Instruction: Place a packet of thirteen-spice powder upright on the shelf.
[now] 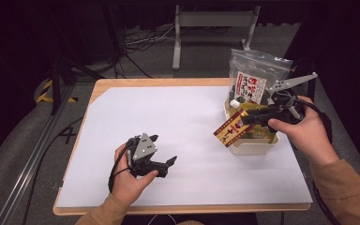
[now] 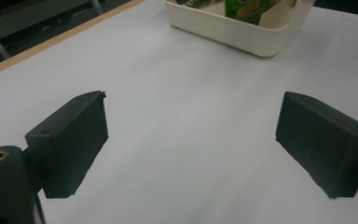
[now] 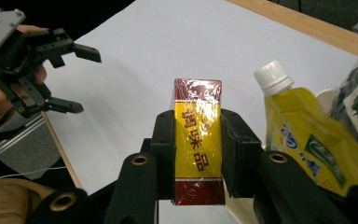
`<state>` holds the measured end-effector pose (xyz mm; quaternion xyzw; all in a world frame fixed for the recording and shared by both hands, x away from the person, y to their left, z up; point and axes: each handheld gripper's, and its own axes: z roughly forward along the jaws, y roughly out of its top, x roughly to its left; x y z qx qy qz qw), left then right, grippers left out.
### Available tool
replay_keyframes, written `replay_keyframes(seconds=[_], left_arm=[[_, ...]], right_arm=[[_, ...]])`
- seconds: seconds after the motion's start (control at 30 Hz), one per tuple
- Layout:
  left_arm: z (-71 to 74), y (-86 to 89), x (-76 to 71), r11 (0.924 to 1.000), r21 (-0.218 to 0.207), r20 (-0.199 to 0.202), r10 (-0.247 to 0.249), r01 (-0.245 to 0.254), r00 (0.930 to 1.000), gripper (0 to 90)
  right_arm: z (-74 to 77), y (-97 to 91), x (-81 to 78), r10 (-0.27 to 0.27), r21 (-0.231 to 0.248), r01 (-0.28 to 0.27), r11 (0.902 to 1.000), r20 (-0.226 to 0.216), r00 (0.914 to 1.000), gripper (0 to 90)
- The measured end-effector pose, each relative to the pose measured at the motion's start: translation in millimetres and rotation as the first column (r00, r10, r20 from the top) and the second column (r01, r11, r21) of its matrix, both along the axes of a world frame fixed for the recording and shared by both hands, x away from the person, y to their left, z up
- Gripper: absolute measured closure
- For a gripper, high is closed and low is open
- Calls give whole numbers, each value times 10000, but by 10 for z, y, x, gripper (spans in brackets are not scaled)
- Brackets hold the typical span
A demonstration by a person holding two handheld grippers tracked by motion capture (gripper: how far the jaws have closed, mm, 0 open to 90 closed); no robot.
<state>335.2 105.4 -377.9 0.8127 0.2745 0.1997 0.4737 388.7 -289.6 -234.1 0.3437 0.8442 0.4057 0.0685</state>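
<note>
My right claw (image 3: 198, 140) is clamped on a yellow and dark red box (image 3: 198, 140), its two black pads pressed flat against the long sides so the box stands up between them with its printed face toward the camera. In the high view the same box (image 1: 232, 127) sticks out past the left edge of the cream tub (image 1: 253, 147), lifted clear of it. Just to the right of the right claw sits a yellow-green pouch (image 3: 307, 135) with a white screw cap, and behind it a clear bag (image 1: 255, 77) with a printed label stands in the tub. My left claw (image 1: 161, 150) hovers low over the bare white sheet on the desk (image 1: 192, 208), well apart from the tub, with its jaws spread wide and nothing between them. In the left claw's own view, white sheet lies in the gap between the pads (image 2: 72, 144), with the tub (image 2: 233, 32) far ahead.
</note>
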Motion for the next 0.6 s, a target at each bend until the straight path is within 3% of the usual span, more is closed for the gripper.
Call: replay_keyframes(seconds=[0.23,0.33,0.37,0.6], left_arm=[[12,228,-8,9982,-148,-78,576,-577,9983,92],[17,273,-9,9976,-132,-92,679,-680,9976,92],[22,292,-12,9970,-182,-102,748,-749,9971,92],[62,377,-34,9952,-299,-31,931,-932,9956,91]], right_arm=[[113,-48,43,576,-907,-524,9945,559,9968,692],[139,-55,51,725,-1088,-648,9919,686,9950,692],[165,-60,55,981,-1380,-863,9867,816,9918,692],[208,-92,60,1426,-2026,-1179,9721,1121,9834,692]])
